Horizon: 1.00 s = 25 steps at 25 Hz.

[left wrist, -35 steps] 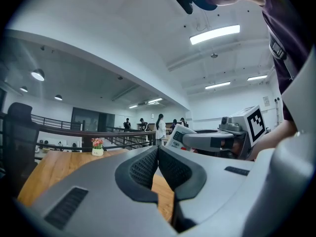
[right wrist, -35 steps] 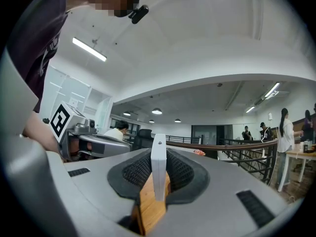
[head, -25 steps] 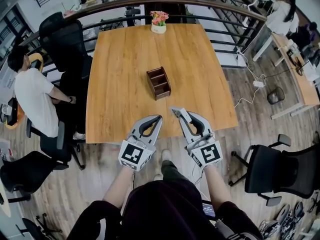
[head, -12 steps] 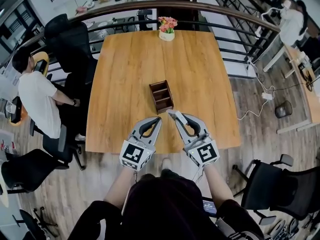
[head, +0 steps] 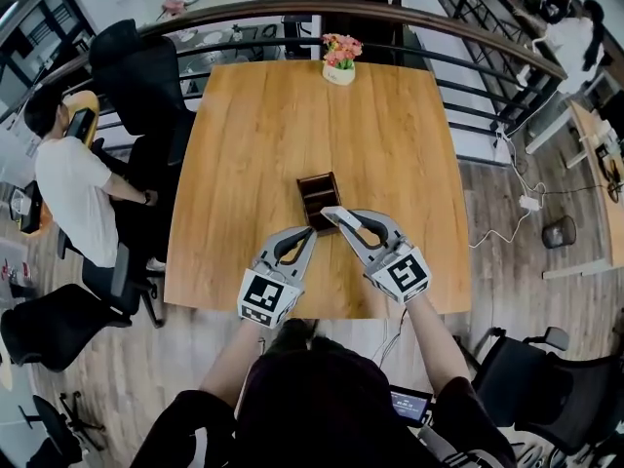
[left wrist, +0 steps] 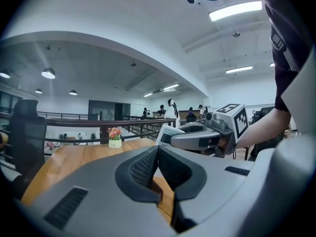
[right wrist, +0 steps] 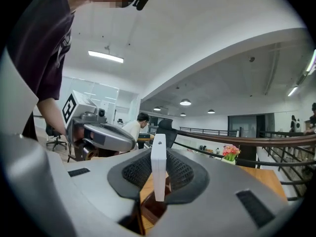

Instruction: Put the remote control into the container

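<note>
The right tongs (head: 330,213) are clenched on the white remote control (right wrist: 158,167), held upright with its lower end over the near end of the brown container (head: 314,189) (its compartments show only in the head view). The left tongs (left wrist: 158,154) are pressed together on nothing, just beside the right over the worktop (head: 244,135) near its front edge. Open wood runs on to a flower pot (head: 339,62) at the far edge, by the railing (head: 244,13).
</note>
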Each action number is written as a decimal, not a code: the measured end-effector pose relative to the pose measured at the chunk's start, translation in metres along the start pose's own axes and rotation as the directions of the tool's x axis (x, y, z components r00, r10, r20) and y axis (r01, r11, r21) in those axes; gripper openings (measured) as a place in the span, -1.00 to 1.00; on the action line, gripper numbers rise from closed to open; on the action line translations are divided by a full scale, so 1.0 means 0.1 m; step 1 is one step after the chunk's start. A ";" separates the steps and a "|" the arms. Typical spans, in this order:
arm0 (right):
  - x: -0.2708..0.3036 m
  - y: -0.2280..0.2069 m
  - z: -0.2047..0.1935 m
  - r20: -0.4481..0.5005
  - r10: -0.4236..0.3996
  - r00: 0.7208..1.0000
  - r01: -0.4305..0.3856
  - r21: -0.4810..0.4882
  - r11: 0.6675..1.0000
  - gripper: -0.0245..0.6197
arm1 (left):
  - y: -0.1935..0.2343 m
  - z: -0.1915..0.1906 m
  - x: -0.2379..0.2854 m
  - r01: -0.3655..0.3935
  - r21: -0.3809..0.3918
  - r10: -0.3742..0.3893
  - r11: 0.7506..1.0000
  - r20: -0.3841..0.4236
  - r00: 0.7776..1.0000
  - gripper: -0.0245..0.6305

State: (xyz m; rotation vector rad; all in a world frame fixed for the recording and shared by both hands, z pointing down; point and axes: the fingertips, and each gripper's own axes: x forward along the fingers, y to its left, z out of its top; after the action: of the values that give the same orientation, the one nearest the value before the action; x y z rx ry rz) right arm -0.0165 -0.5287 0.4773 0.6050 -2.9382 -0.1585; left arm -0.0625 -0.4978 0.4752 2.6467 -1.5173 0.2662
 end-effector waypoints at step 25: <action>1.07 -0.35 -0.70 -0.194 0.282 0.939 -0.301 -0.072 0.951 -0.64 | 0.83 -0.31 0.36 -0.027 -0.059 0.023 0.998 -0.066 0.998 -0.89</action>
State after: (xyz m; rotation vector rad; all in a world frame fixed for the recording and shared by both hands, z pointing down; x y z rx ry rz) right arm -0.0896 -0.6089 0.5540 0.1542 -2.7789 -0.2049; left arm -0.1198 -0.5655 0.5113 2.5490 -1.5154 0.3005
